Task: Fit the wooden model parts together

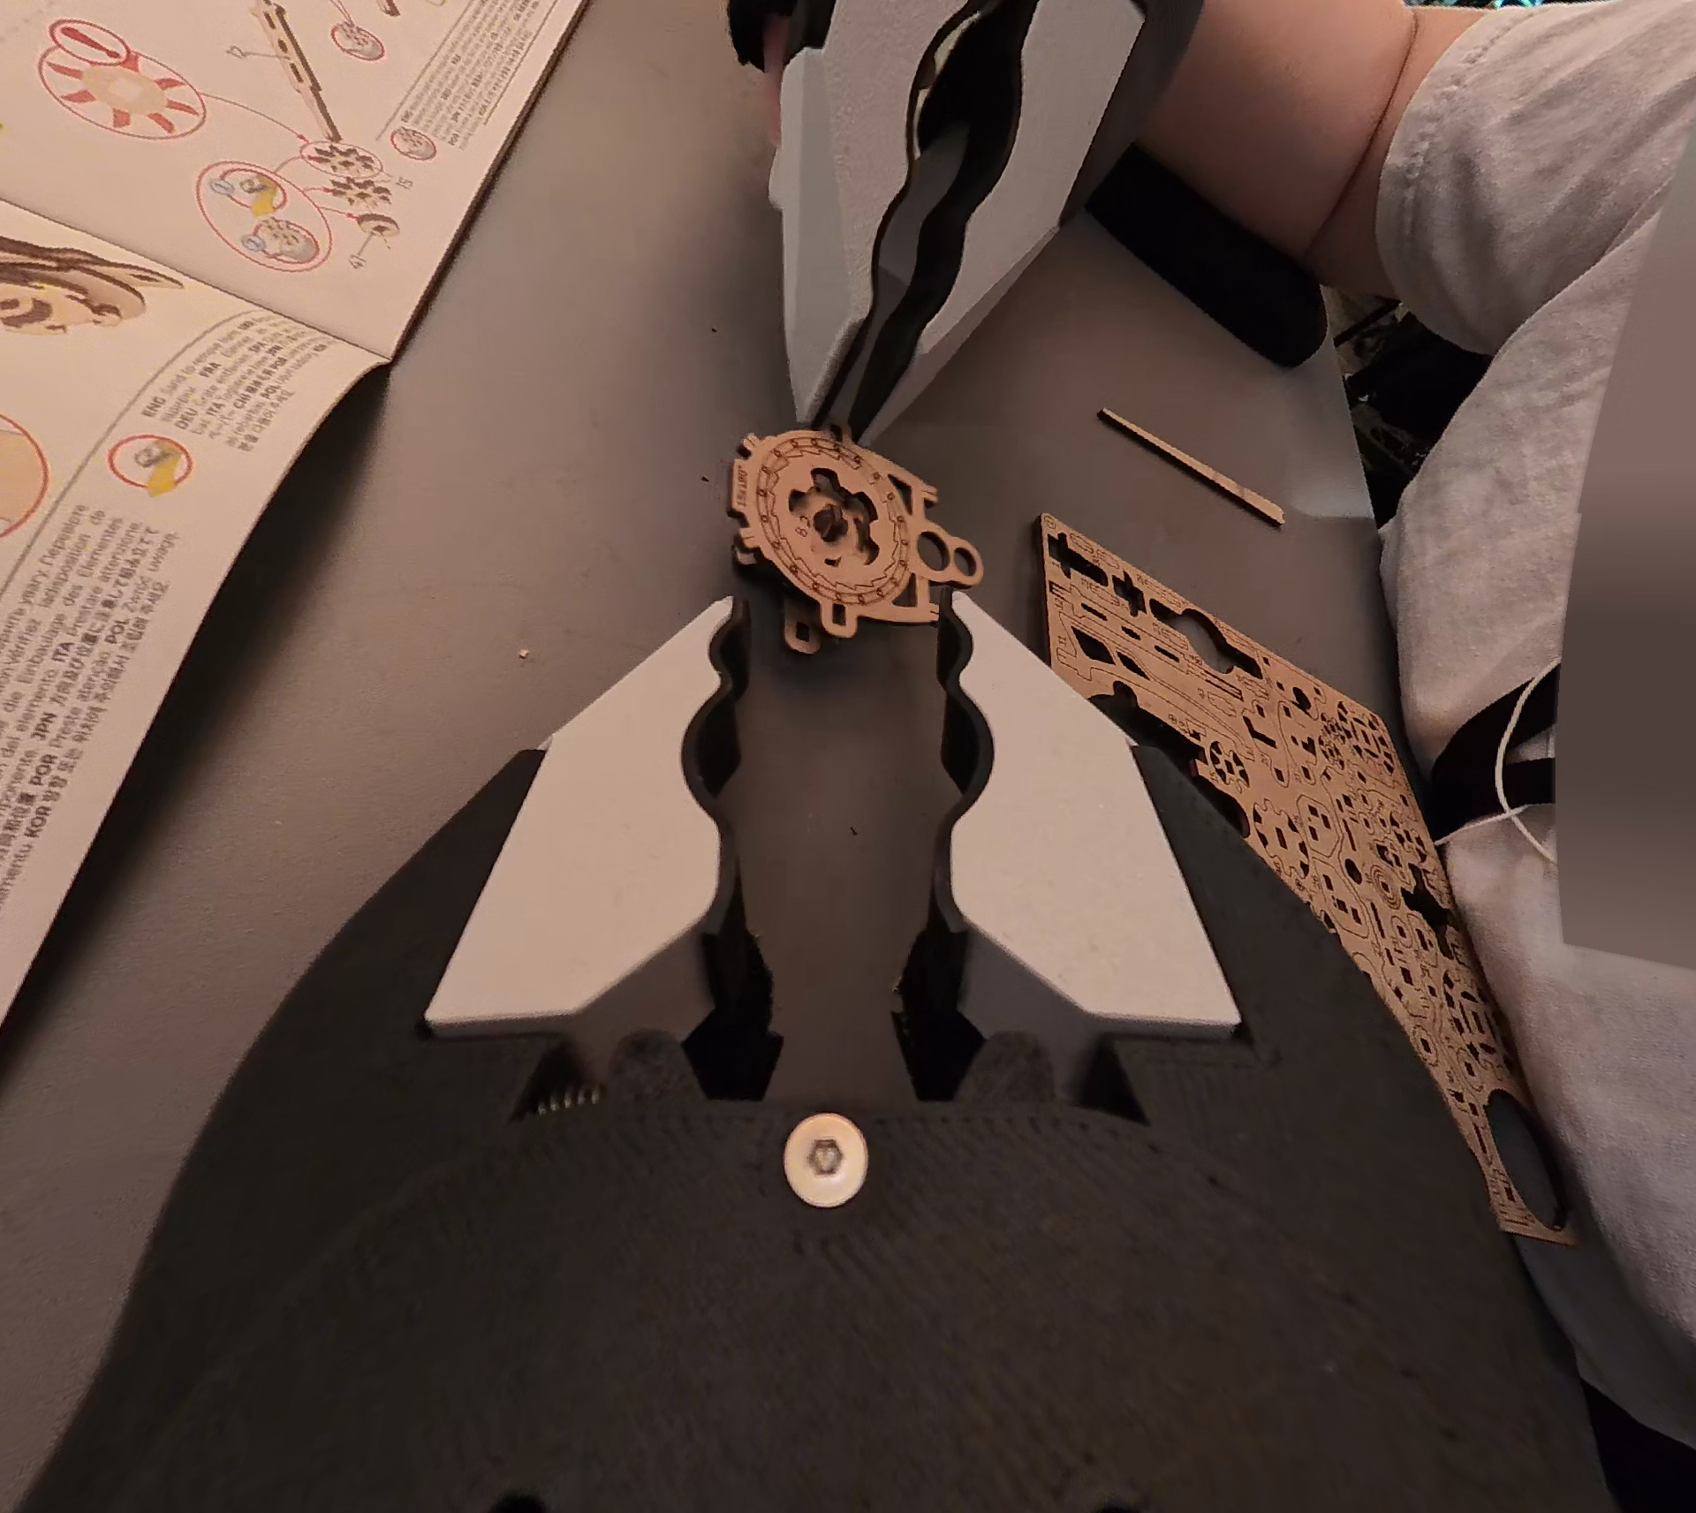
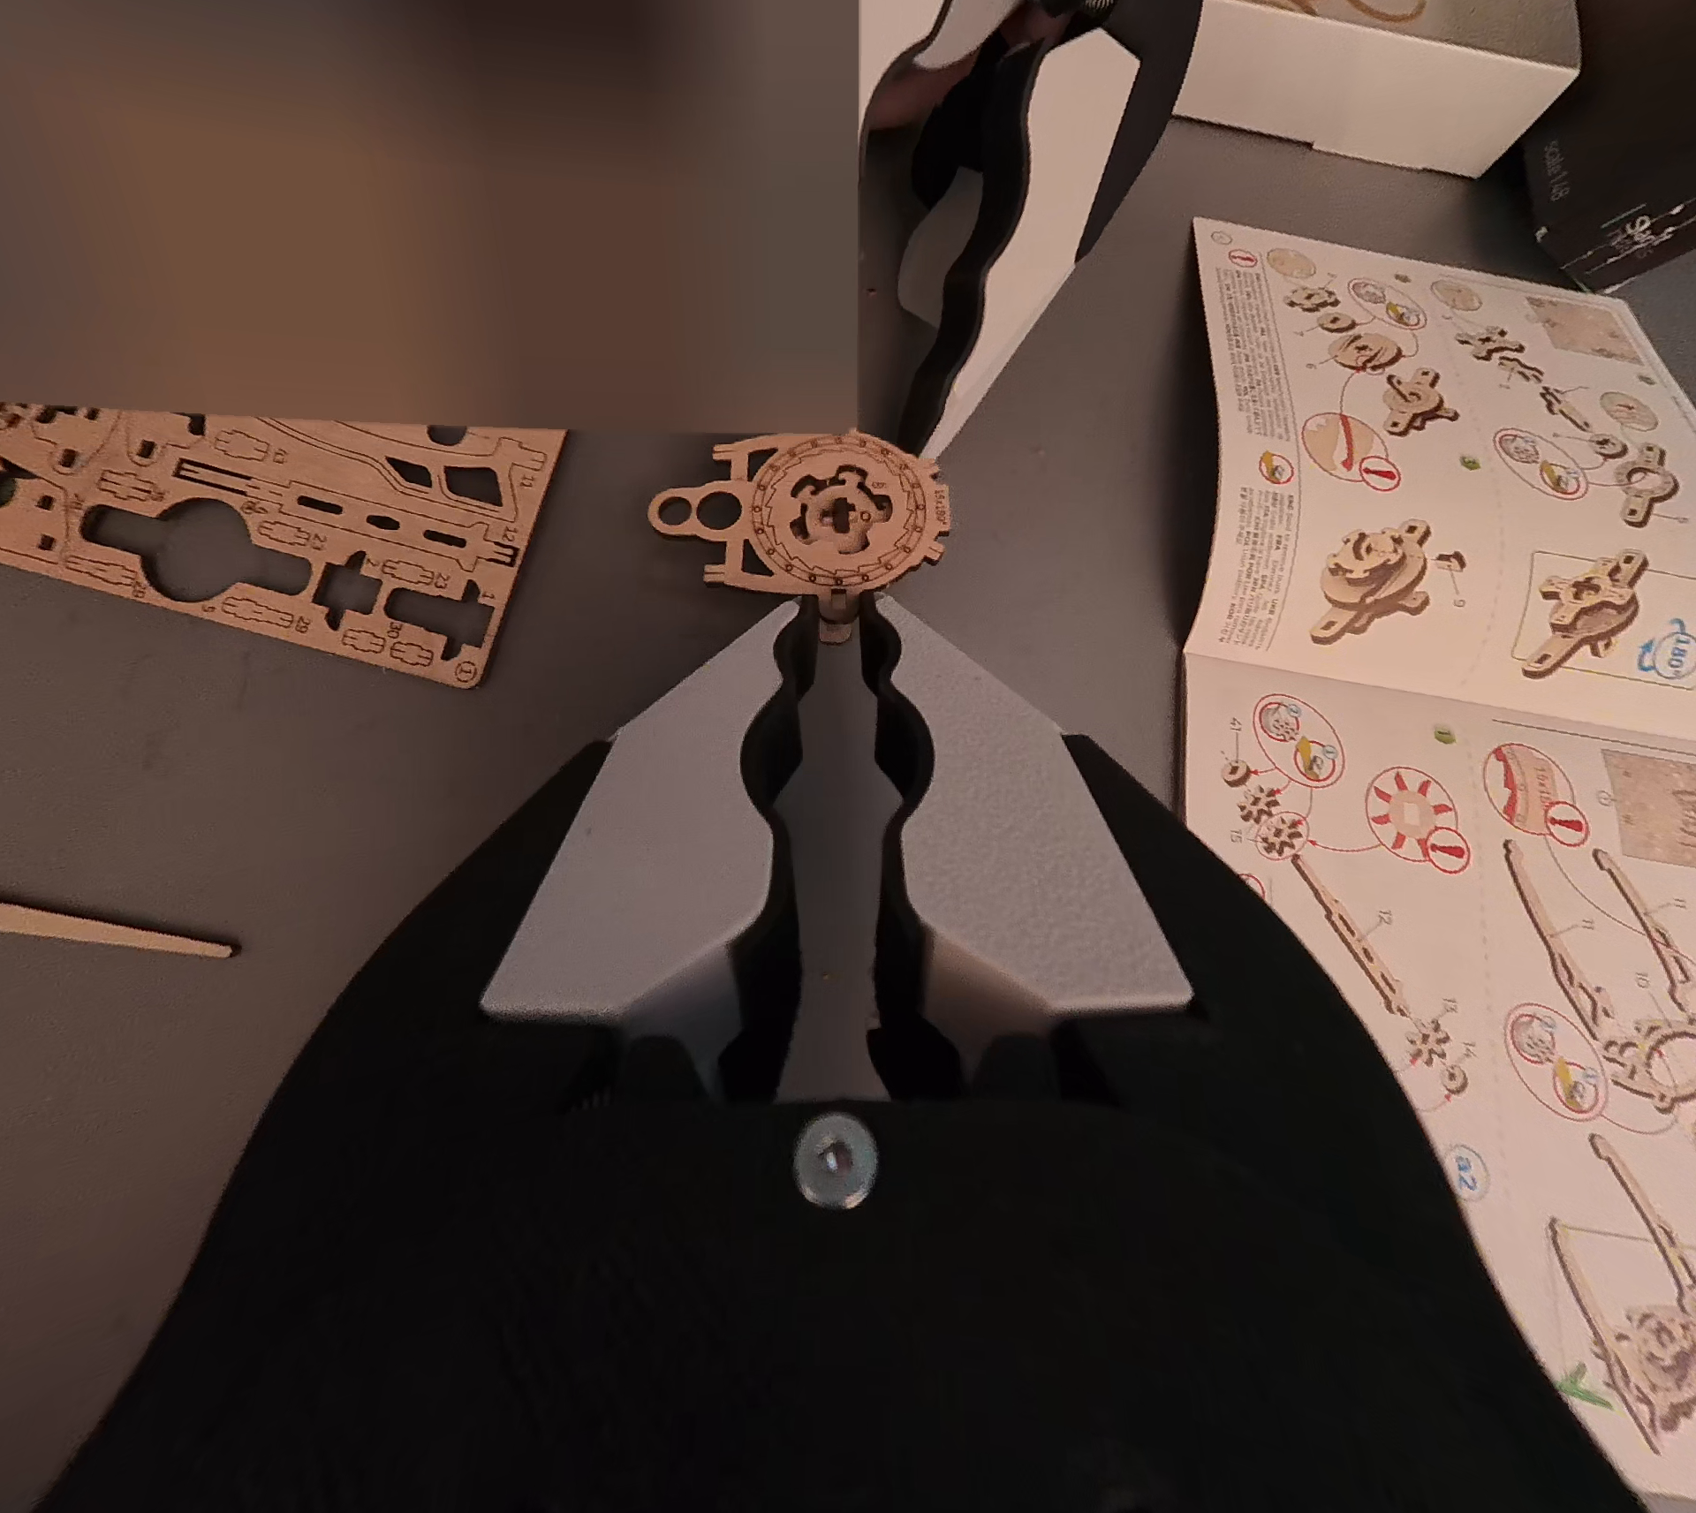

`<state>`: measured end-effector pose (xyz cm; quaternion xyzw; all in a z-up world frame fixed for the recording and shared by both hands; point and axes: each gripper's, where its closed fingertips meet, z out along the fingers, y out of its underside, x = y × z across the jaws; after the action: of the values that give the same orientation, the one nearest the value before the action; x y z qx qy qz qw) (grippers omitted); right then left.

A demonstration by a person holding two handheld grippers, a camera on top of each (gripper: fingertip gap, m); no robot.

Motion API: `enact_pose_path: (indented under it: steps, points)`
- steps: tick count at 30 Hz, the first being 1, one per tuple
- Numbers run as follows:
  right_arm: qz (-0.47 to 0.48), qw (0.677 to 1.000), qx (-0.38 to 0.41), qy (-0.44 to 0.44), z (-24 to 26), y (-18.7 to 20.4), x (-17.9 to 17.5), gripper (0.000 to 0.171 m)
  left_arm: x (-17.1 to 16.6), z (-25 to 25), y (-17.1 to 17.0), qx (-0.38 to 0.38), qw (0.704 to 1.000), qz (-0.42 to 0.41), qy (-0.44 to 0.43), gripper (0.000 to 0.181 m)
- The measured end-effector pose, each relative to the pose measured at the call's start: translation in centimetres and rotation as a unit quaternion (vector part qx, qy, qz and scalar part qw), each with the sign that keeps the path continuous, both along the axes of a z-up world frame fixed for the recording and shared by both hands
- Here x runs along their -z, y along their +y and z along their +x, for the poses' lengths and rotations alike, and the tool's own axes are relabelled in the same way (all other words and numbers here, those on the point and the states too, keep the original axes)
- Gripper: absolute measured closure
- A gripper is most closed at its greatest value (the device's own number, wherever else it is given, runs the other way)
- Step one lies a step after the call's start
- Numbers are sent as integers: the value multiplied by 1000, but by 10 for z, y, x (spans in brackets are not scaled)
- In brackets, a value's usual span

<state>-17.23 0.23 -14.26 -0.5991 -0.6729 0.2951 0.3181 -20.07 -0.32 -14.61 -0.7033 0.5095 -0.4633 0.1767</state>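
A round wooden gear assembly (image 1: 844,542) with a looped tab is in the middle of the dark table. My right gripper (image 2: 837,611) is shut on a small tab at its edge. In the left wrist view the right gripper (image 1: 837,430) comes in from the top and pinches the assembly's far edge. My left gripper (image 1: 842,604) is open, with its fingertips on either side of the assembly's near end. I cannot tell whether they touch it. One of its fingers (image 2: 973,294) shows in the right wrist view, reaching the rim of the assembly (image 2: 826,519).
An open instruction booklet (image 1: 229,184) (image 2: 1422,643) lies beside the work. A punched-out wooden parts sheet (image 1: 1285,827) (image 2: 275,542) and a thin wooden stick (image 1: 1193,469) (image 2: 119,932) lie near the person's arm (image 1: 1285,120). A white box of rings (image 2: 1331,47) stands behind.
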Motion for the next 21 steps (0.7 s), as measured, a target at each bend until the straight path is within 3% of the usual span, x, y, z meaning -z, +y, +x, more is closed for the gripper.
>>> enact_pose_path:
  steps: [10, 13, 21]
  points:
    - [-81, 994, -38, 69, 19, -8, -26, 163, -1, 0, 0, 0, 1000, -4, -2, 141]
    - [-133, 987, -66, 56, 28, -19, -23, 163, 0, 0, 0, -1, 1000, -4, -2, 141]
    - [-166, 985, -57, 1, 49, -16, -1, 163, 0, -1, 1, -4, 1000, 0, -1, 140]
